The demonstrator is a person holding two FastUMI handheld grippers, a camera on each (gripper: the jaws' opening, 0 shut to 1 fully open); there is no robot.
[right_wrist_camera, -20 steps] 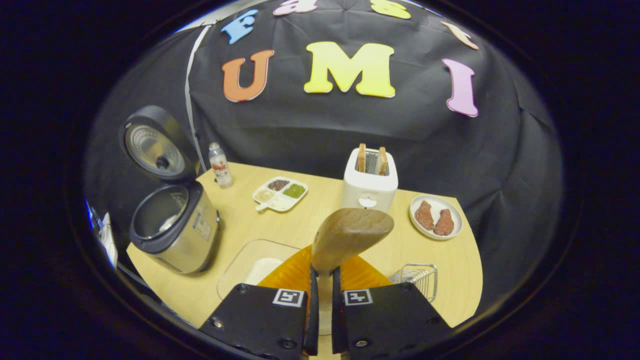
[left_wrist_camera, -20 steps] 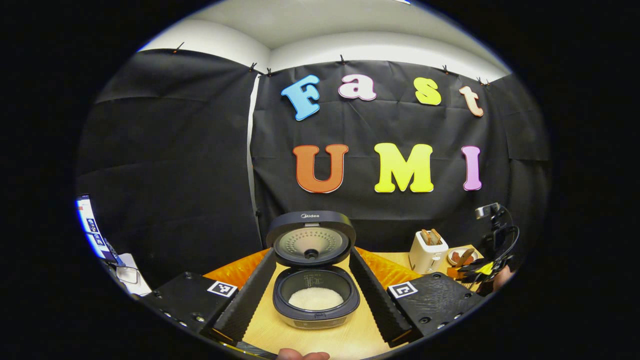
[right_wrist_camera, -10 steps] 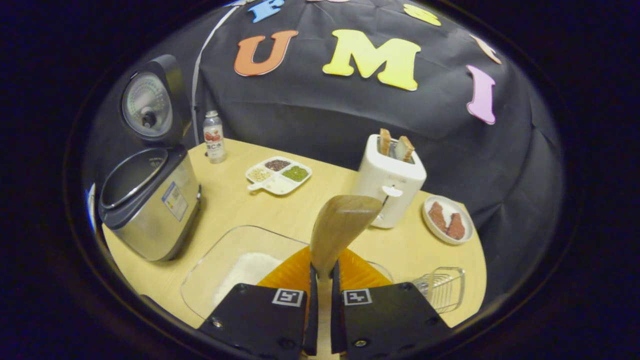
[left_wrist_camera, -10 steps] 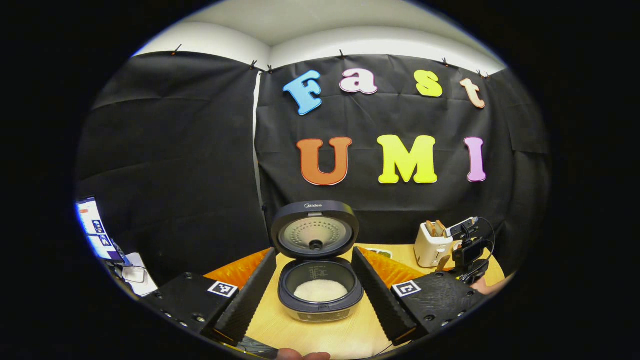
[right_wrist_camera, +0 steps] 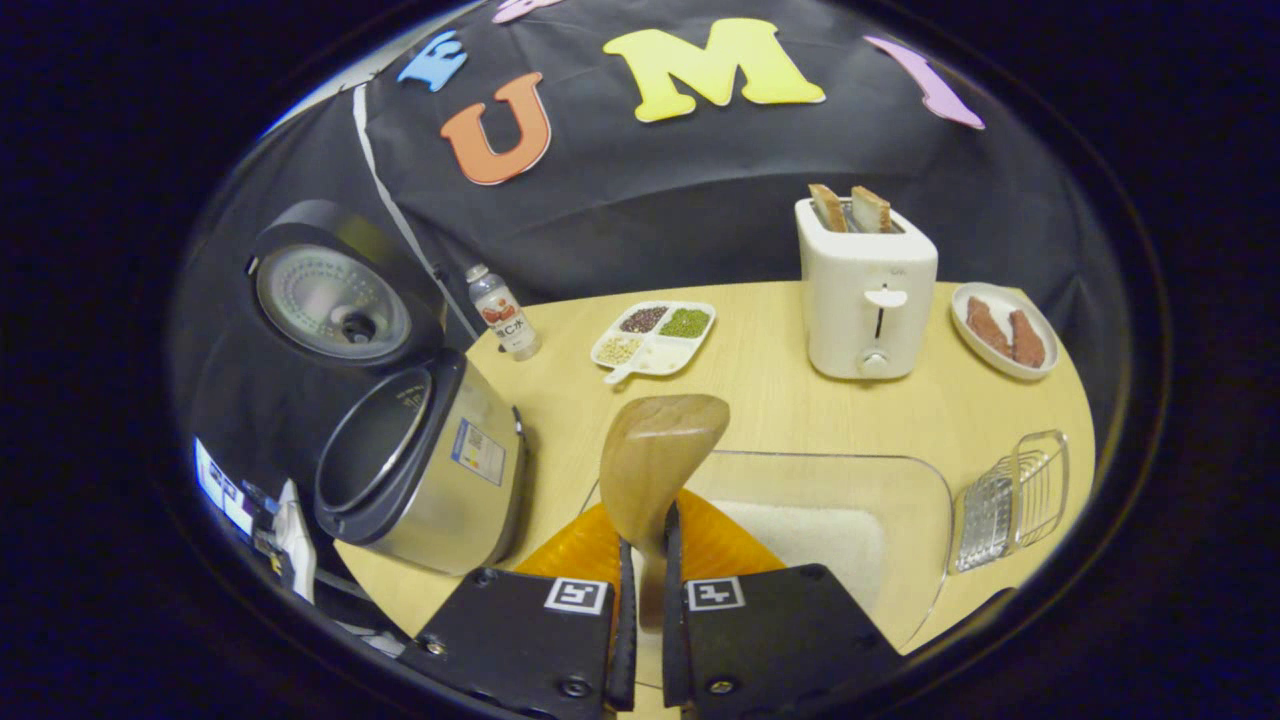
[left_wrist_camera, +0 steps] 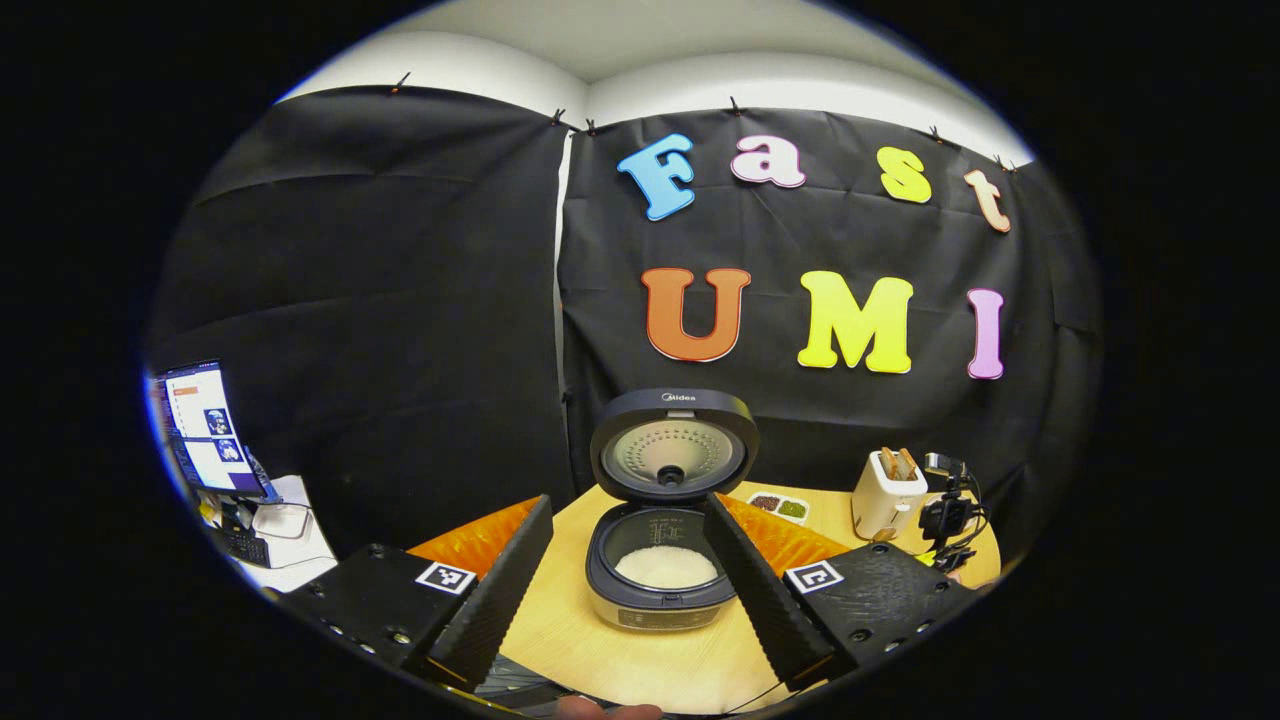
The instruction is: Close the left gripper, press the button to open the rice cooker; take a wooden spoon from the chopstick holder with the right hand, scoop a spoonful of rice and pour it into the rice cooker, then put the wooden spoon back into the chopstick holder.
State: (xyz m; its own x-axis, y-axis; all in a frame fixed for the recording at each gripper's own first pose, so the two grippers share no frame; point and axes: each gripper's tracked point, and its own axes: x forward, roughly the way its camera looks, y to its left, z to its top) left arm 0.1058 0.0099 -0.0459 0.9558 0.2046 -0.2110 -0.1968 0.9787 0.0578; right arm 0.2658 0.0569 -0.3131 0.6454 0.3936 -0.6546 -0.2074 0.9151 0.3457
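The rice cooker (left_wrist_camera: 660, 585) stands with its lid (left_wrist_camera: 673, 447) raised and white rice (left_wrist_camera: 665, 566) in the pot. My left gripper (left_wrist_camera: 629, 505) is open in front of it, its fingers framing the cooker without touching. My right gripper (right_wrist_camera: 643, 545) is shut on the handle of the wooden spoon (right_wrist_camera: 655, 460), whose bowl points up and carries no visible rice. The spoon hangs over the left end of a glass dish of rice (right_wrist_camera: 830, 530), to the right of the rice cooker (right_wrist_camera: 425, 465). A wire chopstick holder (right_wrist_camera: 1010, 490) sits at the right.
On the wooden table (right_wrist_camera: 780, 400) stand a white toaster (right_wrist_camera: 865, 290) with two slices, a plate of meat (right_wrist_camera: 1005, 320), a divided dish of grains (right_wrist_camera: 655, 335) and a small bottle (right_wrist_camera: 503, 312). A monitor (left_wrist_camera: 205, 430) glows off the table's left side.
My right gripper has swung with the spoon, so the glass dish now lies just beyond its fingers and the toaster sits farther back. The left gripper has drawn back; the cooker looks smaller.
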